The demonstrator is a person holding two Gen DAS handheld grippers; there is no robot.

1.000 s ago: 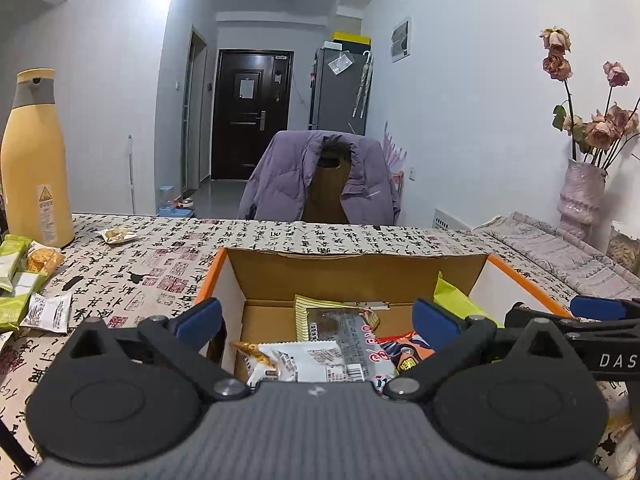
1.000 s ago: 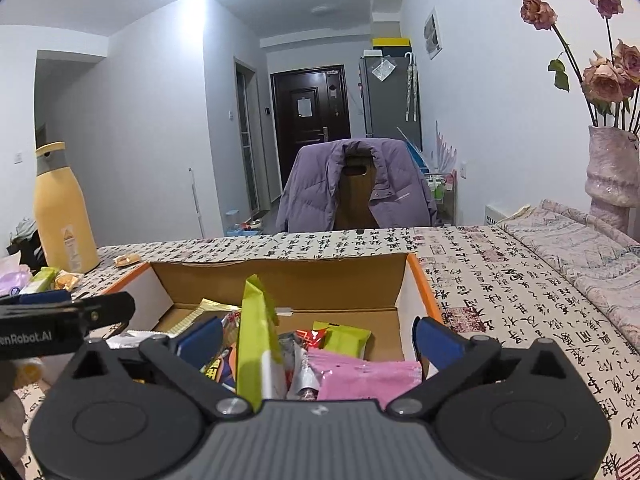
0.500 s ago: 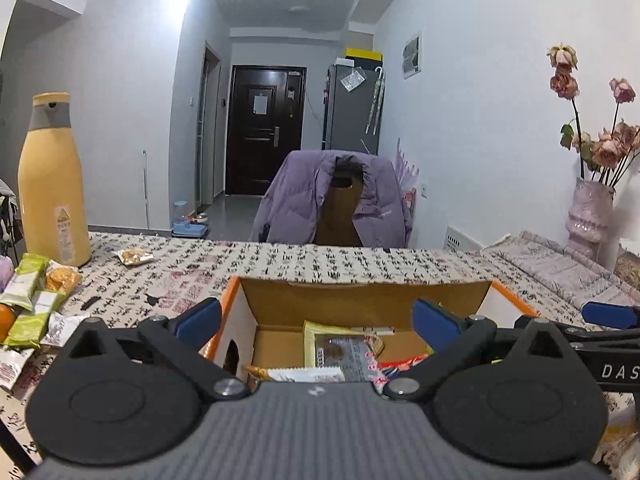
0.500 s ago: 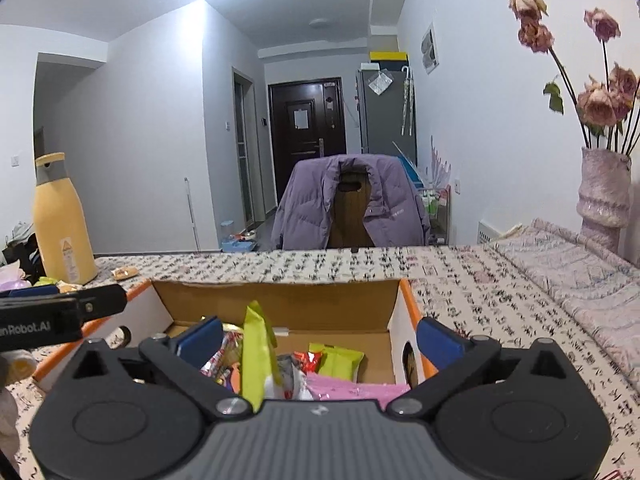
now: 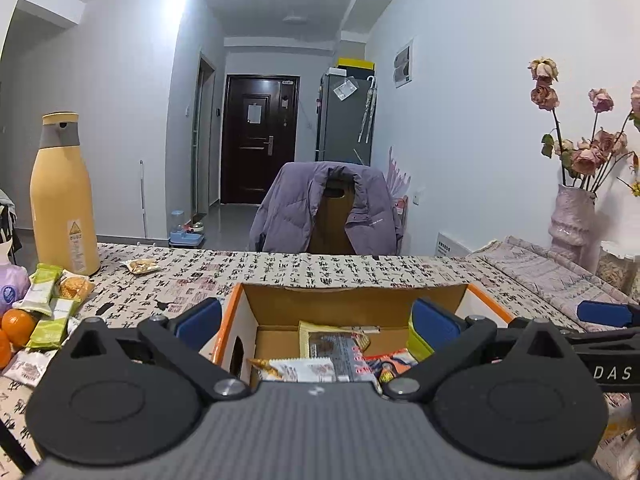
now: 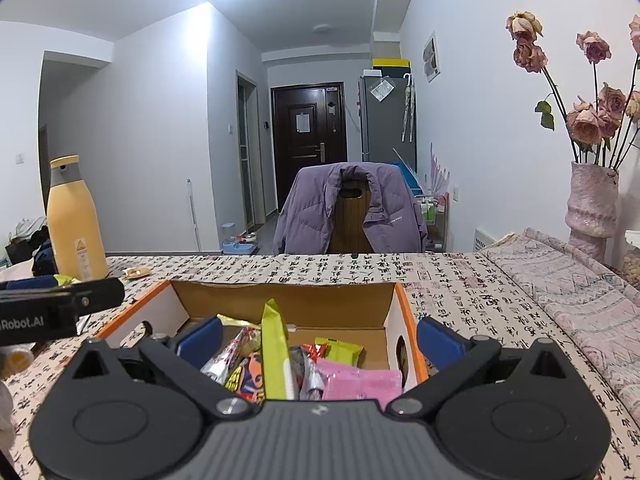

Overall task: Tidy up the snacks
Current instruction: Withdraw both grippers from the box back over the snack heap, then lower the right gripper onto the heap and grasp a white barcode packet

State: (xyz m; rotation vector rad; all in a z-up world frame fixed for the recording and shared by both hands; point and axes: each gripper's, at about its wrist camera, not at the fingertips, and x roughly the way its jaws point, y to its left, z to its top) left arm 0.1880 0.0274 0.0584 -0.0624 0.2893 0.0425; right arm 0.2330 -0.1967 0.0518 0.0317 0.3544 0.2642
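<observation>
An open cardboard box with orange edges [image 5: 352,304] [image 6: 288,300] sits on the table and holds several snack packets: a white one [image 5: 308,370], a green one [image 6: 274,348], a pink one [image 6: 360,382]. My left gripper [image 5: 316,324] is open and empty above the box's near edge. My right gripper [image 6: 318,338] is open and empty, also over the box's near side. More loose snacks [image 5: 48,308] and an orange [image 5: 18,326] lie on the table to the left. One small packet [image 5: 142,266] lies farther back.
A tall yellow bottle [image 5: 64,196] stands at the back left. A vase of dried roses [image 5: 572,216] stands at the right on a pink cloth [image 6: 580,280]. A chair with a purple jacket [image 5: 328,208] is beyond the table's far edge.
Both grippers have risen and drawn back from the box, still open and empty. The box now looks smaller and lower in both views.
</observation>
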